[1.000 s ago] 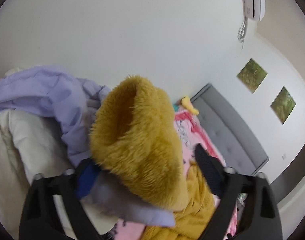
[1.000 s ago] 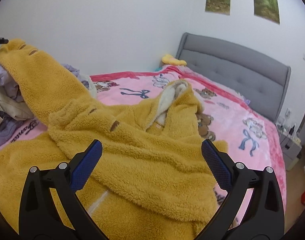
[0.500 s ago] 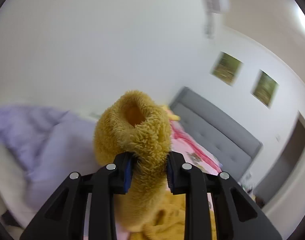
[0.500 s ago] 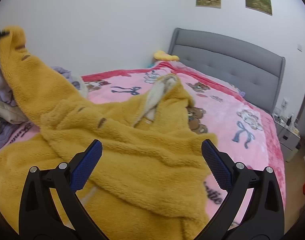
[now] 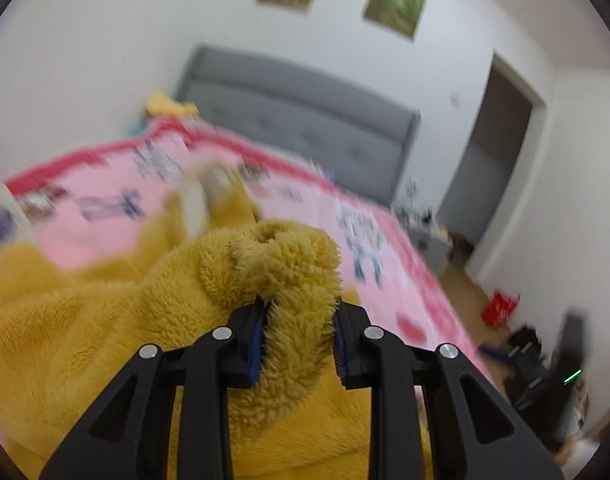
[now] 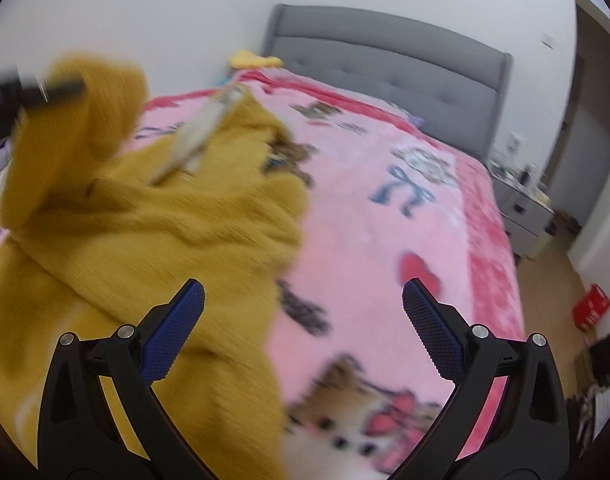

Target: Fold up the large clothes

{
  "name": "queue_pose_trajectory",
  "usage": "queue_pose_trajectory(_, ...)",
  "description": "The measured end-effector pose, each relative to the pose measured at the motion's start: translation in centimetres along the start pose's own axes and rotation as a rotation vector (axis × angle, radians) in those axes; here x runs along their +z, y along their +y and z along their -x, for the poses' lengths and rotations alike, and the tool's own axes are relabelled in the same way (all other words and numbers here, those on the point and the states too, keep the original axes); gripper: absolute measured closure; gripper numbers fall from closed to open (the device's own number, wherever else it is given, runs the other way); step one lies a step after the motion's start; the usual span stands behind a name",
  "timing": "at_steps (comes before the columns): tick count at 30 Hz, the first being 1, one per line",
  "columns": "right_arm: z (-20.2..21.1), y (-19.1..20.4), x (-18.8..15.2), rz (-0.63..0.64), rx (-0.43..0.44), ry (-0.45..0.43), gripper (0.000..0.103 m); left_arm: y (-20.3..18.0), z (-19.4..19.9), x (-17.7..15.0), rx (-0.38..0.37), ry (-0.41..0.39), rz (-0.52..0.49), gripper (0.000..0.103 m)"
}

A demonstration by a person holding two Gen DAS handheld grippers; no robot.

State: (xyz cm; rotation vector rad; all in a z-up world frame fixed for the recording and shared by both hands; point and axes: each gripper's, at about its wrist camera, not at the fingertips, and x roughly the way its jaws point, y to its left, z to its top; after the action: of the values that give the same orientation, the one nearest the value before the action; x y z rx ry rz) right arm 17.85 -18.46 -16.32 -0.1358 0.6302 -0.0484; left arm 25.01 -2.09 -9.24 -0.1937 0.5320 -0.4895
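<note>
A: Fleece garment (image 5: 85,320), mustard yellow, big & fluffy. It's heaped on the pink blanket (image 6: 365,220), toward the left side of the bed in my right cam. Cream lining (image 6: 209,128) shows along an opening near the top of the heap.

B: And the bed itself?

A: Blanket w/ bears, bows & hearts covers it, red border along the edge. Grey padded headboard (image 6: 385,56) vs. the white wall, small yellow thing (image 6: 253,60) at the head end, too blurred to ID. Two green pics (image 5: 395,6) on the wall above. Doorway (image 5: 493,152) on the right, nightstand (image 6: 521,204) beside the bed, something red (image 6: 593,306) on the floor.

B: Your left tool?

A: My left gripper (image 5: 299,344) is pinching a cuff-like end of the fleece. Pads are pressed into the pile from both sides, and the fabric bunches up in a tuft above them. In the right cam that end stands lifted above the heap at the far left, a dark bit of the left tool across it, heavily smeared.

B: Right one?

A: My right gripper (image 6: 303,320) is spread wide, nothing btwn the blue pads (image 6: 173,332). It hangs over the bed where the fleece edge meets bare blanket. Left finger is over the fleece, right finger over pink. Can't tell if either touches.
</note>
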Motion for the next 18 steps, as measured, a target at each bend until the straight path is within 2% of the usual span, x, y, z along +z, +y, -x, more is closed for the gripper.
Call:
queue_pose_trajectory(4,0.7,-3.0,-2.0,-0.030,-0.023,0.029,0.008,-2.5,-4.7,-4.9,0.015,0.123,-0.048,0.077)
queue_pose_trajectory(7,1.2,-3.8,-2.7,-0.025,-0.022,0.018,0.008,-2.3,-5.6,-8.5,0.034,0.177,-0.036,0.077)
queue_pose_trajectory(10,1.0,-3.7,-2.5,-0.024,-0.010,0.015,0.008,-1.8,-7.2,-8.3,0.054,0.198,-0.046,0.075)
queue_pose_trajectory(12,0.8,-3.3,-2.0,-0.032,0.006,0.005,0.008,-1.8,-6.4,-8.3,0.040,0.192,-0.036,0.068)
queue_pose_trajectory(13,0.7,-3.2,-1.5,-0.039,0.020,-0.005,0.008,-1.7,-5.8,-7.8,0.014,0.193,-0.026,0.058)
queue_pose_trajectory(14,0.7,-3.0,-1.1,-0.048,0.042,-0.018,0.008,-1.5,-4.9,-7.6,-0.031,0.209,-0.014,0.041)
queue_pose_trajectory(16,0.8,-2.5,0.4,-0.078,0.140,-0.062,0.008,-1.5,-2.7,-6.8,-0.079,0.211,-0.020,0.020)
queue_pose_trajectory(17,0.8,-2.2,1.0,-0.083,0.189,-0.072,0.008,-1.4,-0.8,-6.6,-0.090,0.177,-0.033,0.013)
queue_pose_trajectory(18,0.5,-1.7,2.2,-0.079,0.276,-0.078,0.008,-0.9,1.6,-6.4,-0.092,0.136,-0.051,0.010)
